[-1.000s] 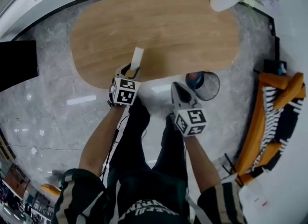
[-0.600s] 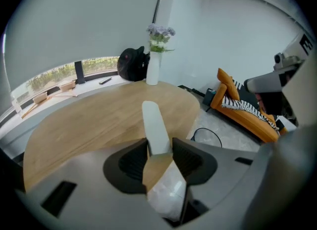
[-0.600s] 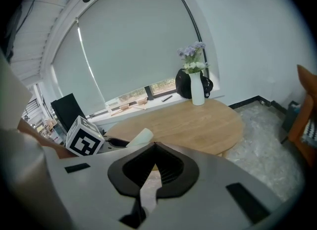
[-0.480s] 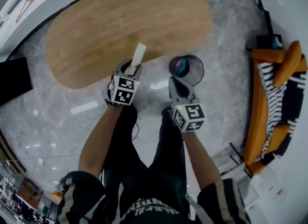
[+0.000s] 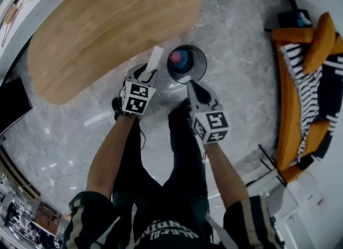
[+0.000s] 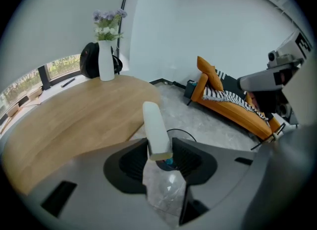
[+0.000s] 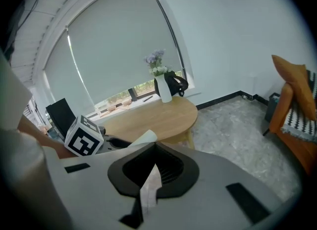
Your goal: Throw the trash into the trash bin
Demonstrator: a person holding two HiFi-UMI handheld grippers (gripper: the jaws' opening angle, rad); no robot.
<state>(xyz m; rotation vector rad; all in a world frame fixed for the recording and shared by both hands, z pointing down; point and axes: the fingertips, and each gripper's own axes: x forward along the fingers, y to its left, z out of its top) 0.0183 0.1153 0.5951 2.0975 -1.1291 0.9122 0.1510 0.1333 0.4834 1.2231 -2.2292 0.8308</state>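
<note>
Right now your left gripper (image 5: 146,74) is squeezed tight on the trash (image 5: 154,60), a long white piece that sticks up out of the jaws. In the left gripper view the jaws pinch its lower end (image 6: 154,125), so that end is hidden. I can't tell what the piece is made of.

The trash bin (image 5: 204,60) stands on the grey floor (image 5: 241,44), close to the wooden table's (image 5: 107,23) rounded edge. In the head view the trash is just beside the bin's left rim, not in it. Something pink and blue lies inside the bin, too small to name. In the left gripper view the white piece and the jaws cover most of the bin (image 6: 182,134).

Your right gripper (image 5: 191,85) is closed with nothing in it; its own view shows only a thin crack between the jaws (image 7: 152,160). That view shows just the tip of the trash (image 7: 146,136).

The table is cut off at the top of the head view, and the orange sofa (image 5: 300,108) at the right edge.
</note>
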